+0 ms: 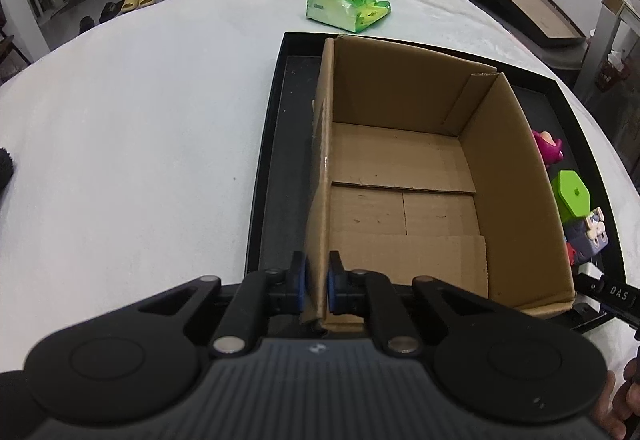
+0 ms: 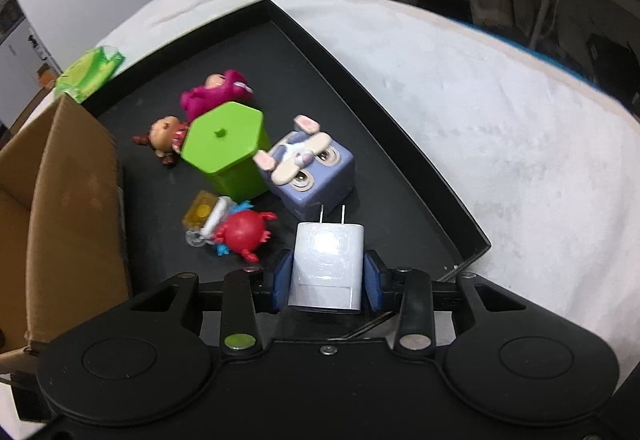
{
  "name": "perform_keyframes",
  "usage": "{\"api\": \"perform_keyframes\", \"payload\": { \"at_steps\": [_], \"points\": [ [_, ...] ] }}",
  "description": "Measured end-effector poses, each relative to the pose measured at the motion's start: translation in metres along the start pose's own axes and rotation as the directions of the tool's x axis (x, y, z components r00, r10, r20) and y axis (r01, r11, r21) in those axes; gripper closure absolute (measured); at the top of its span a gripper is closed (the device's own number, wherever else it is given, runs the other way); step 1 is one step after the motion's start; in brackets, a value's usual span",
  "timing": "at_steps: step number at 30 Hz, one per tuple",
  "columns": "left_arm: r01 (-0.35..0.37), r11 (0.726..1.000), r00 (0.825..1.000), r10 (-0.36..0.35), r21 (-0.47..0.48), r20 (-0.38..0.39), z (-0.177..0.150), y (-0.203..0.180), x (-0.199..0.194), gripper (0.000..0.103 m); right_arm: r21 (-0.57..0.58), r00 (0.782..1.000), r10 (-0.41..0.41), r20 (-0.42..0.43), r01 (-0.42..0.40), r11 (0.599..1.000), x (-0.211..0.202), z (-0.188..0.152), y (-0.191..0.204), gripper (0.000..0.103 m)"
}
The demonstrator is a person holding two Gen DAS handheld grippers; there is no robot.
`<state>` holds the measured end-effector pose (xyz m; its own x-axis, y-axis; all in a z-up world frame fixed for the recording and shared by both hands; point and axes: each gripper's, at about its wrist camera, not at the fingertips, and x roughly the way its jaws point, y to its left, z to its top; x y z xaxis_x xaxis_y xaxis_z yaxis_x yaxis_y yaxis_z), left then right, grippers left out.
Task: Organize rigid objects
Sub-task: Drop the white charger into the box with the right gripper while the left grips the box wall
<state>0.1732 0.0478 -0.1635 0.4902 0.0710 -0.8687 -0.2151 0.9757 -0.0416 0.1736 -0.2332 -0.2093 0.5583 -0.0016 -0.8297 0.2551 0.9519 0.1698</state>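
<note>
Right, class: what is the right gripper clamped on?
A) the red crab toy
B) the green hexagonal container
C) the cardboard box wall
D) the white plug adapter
D: in the right wrist view the right gripper has its pads against both sides of the white plug adapter.

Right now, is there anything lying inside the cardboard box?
No, the left wrist view shows the cardboard box with only its bare floor flaps, while the toys sit outside it on the black tray.
</note>
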Motion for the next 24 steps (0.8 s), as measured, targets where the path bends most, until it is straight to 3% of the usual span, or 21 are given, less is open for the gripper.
{"api": "perform_keyframes", "payload": {
  "at_steps": [13, 24],
  "points": [
    [0.003, 0.999, 1.0, -0.003, -0.046, 0.002, -0.005, 0.003, -0.005, 0.093, -0.065, 0.993, 0.095, 0.076, -0.09, 0.994, -0.045, 0.007, 0.015, 0.066],
    [0.024, 0.995, 1.0, -0.024, -0.093, -0.005, -0.004, 0.007, -0.005, 0.091, -0.112, 0.981, 0.135, 0.141, -0.12, 0.986, -0.079, 0.017, 0.037, 0.066]
  ]
}}
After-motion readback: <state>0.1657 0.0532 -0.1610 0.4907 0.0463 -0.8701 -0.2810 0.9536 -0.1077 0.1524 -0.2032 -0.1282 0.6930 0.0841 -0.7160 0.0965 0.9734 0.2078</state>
